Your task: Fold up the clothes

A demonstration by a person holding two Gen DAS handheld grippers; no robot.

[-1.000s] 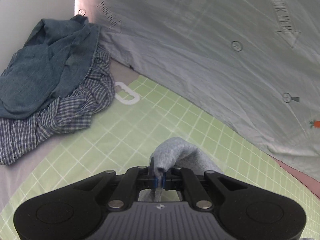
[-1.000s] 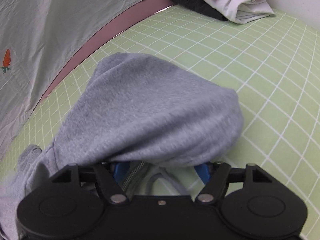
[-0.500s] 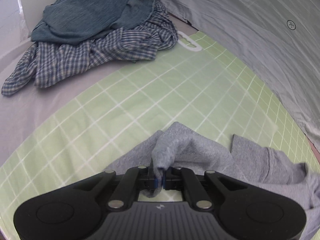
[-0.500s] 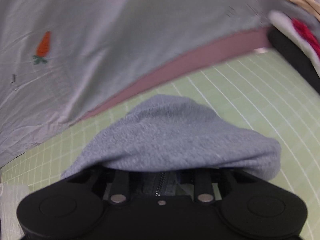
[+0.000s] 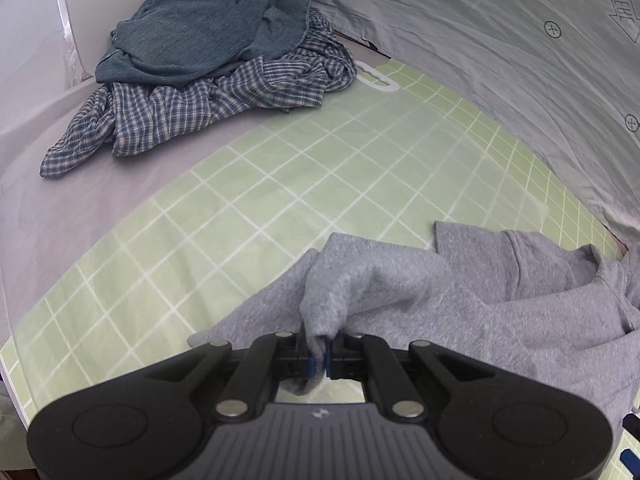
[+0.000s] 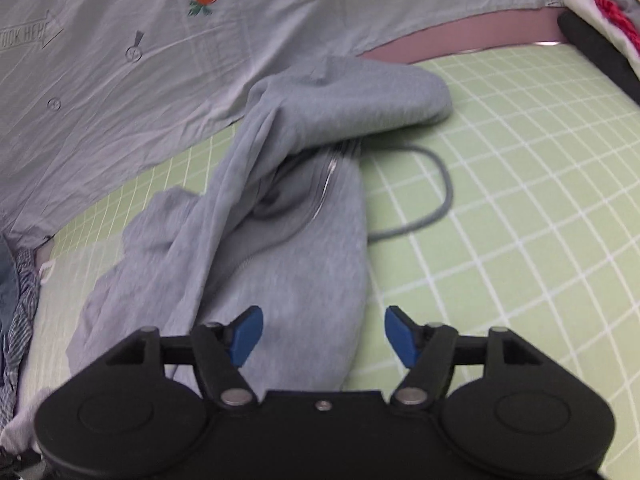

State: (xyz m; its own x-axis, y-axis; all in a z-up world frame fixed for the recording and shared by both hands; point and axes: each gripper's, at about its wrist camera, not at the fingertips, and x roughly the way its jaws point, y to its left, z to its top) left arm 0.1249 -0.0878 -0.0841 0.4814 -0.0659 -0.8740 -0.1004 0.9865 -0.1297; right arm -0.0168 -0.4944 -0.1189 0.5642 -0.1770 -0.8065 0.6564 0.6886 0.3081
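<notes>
Pinching a fold of the grey hoodie (image 5: 460, 292), the left gripper (image 5: 319, 354) has its fingers clamped together on the cloth, while the right gripper (image 6: 322, 336) is opening — nothing pressed between its pads. One hoodie lies bunched on the near-right part of the green grid mat (image 5: 280, 184). If the left pulls alone, the loose drawstring (image 6: 434, 200) and hood may drag and twist — spoiling the fold. Two unfolded garments wait far left: a teal top (image 5: 208, 24) and one checked shirt (image 5: 192, 112).

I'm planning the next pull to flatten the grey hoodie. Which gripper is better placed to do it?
Probably the left gripper: it is shut on a fold of the hoodie. The right gripper has its jaws opening, its pads off the cloth, so it would need a fresh grip first.
</notes>
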